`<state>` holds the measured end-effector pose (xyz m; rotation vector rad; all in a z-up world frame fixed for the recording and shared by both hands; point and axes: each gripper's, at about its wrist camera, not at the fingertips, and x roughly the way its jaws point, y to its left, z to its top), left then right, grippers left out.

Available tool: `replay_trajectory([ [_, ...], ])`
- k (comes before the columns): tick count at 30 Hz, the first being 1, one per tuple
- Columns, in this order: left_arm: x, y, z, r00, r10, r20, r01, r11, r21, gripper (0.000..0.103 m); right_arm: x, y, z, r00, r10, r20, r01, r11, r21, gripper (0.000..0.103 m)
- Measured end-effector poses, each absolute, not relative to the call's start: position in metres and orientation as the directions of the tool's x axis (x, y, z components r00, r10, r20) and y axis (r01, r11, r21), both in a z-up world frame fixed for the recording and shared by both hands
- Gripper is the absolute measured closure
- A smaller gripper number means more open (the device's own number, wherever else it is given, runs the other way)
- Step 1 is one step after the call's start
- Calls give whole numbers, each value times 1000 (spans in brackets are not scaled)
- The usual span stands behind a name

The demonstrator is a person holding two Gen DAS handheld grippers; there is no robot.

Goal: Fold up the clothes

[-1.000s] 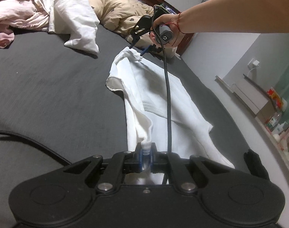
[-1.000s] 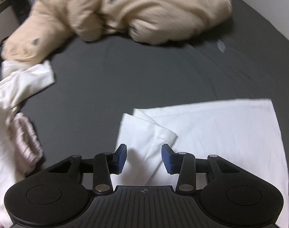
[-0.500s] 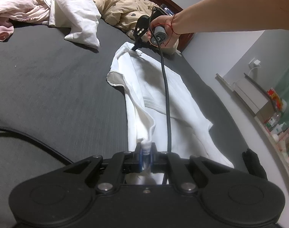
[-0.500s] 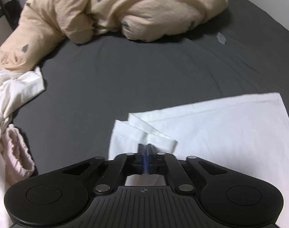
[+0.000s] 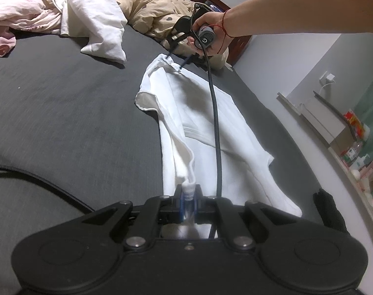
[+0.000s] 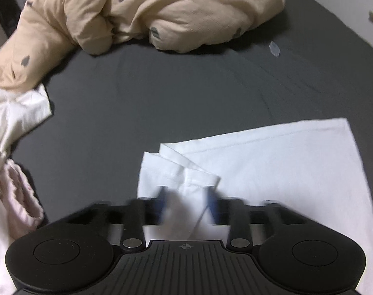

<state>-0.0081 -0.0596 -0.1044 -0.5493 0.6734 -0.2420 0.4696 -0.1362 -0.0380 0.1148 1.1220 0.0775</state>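
Observation:
A white T-shirt (image 5: 201,113) lies lengthwise on the dark grey bed sheet (image 5: 63,123). My left gripper (image 5: 188,191) is shut on a bunched edge of the shirt at its near end, lifting that fold slightly. At the far end, a person's hand holds my right gripper (image 5: 175,60) over the shirt's folded corner. In the right wrist view the right gripper (image 6: 187,196) is blurred and its jaws are opening; the T-shirt's (image 6: 284,167) folded corner lies between the separated pads, which do not press on it.
A beige dotted quilt (image 6: 161,12) lies bunched at the head of the bed. White and pink clothes (image 5: 88,17) are piled at the far left. The right gripper's black cable (image 5: 214,113) hangs over the shirt. A shelf with bottles (image 5: 358,152) runs beyond the bed's right edge.
The right gripper closed on the shirt's far corner half a second ago; now its jaws stand apart again. The left gripper keeps its hold and has not moved.

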Motion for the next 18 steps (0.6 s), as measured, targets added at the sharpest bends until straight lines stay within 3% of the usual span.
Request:
replay_trajectory([
  [6, -7, -59, -105, 760, -383, -524, 37, 832, -554, 96, 469, -127, -42, 439, 113, -891, -46, 994, 103, 48],
  [9, -7, -60, -105, 760, -383, -525, 36, 832, -554, 96, 470, -126, -46, 433, 106, -895, -36, 994, 100, 62],
  [14, -8, -60, -106, 761, -382, -525, 37, 832, -553, 96, 470, -132, -55, 434, 104, -895, -2, 993, 114, 74],
  [15, -8, -60, -106, 760, -382, -525, 36, 832, -553, 96, 469, -134, -55, 441, 105, -892, 2, 993, 118, 83],
  [18, -8, -61, -105, 760, -381, -526, 36, 833, -552, 96, 469, -134, -52, 450, 109, -886, -18, 993, 113, 93],
])
